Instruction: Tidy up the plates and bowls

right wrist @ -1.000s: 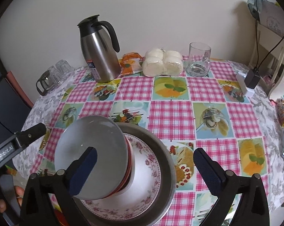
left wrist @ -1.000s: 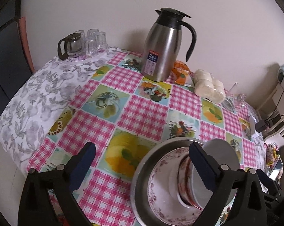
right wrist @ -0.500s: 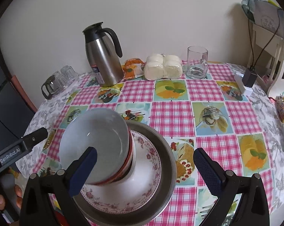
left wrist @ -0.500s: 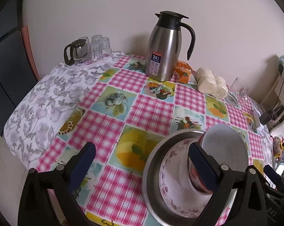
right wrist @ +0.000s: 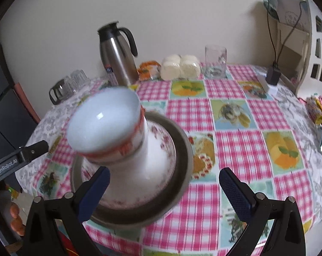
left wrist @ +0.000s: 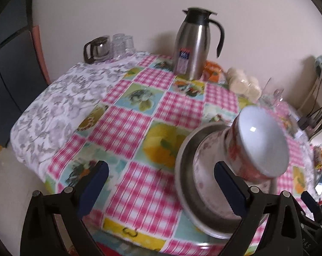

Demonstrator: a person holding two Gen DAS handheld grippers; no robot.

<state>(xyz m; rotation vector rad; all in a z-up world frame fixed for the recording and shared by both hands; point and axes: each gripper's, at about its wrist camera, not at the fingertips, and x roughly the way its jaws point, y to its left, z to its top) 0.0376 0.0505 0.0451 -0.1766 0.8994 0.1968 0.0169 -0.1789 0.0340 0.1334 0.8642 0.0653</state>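
Note:
A stack of bowls (left wrist: 261, 145) (right wrist: 103, 117), white inside with a red-orange pattern outside, stands on a floral plate (left wrist: 205, 166) (right wrist: 161, 149). The plate lies in a round metal basin (left wrist: 186, 183) (right wrist: 182, 149) on the checked tablecloth near the front edge. My left gripper (left wrist: 163, 187) hangs open to the left of the basin, with only cloth between its fingers. Open as well, my right gripper (right wrist: 165, 185) hovers over the basin's near rim, touching nothing. The left gripper's side (right wrist: 22, 155) shows at the right wrist view's left edge.
Along the wall stand a steel jug (left wrist: 193, 47) (right wrist: 118, 57), a small glass pot with cups (left wrist: 105, 47), a pack of buns (right wrist: 180, 67) and a glass (right wrist: 215, 60). A white chair (right wrist: 310, 42) with cables is at the right. The table's near edge (left wrist: 126, 232) lies below the grippers.
Both grippers have drawn back and up from the table, still open. The bowl stack and basin now sit farther ahead in both views, slightly blurred.

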